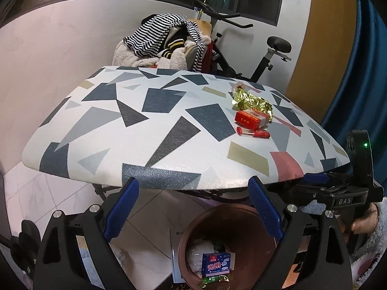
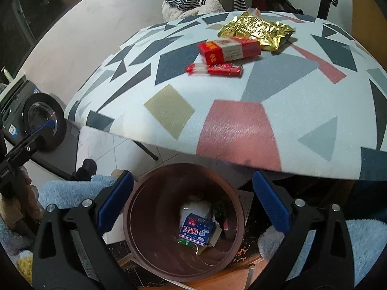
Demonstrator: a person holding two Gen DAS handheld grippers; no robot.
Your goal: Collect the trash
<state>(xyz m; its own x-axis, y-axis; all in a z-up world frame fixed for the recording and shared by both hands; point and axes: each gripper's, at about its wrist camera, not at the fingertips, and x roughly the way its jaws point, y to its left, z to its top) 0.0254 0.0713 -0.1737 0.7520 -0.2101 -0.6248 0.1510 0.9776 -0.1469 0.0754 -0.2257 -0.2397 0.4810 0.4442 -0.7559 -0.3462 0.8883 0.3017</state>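
With both jaws spread empty above the bin (image 2: 183, 220), the red box (image 2: 228, 49) beyond it was best approached squarely by the right gripper (image 2: 193, 207).

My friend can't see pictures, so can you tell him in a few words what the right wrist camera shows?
Open tongs hover over a brown bin holding a blue carton and other trash. Behind it, a table with a triangle-patterned cover still carries a red box, a red lighter and a crumpled gold wrapper.
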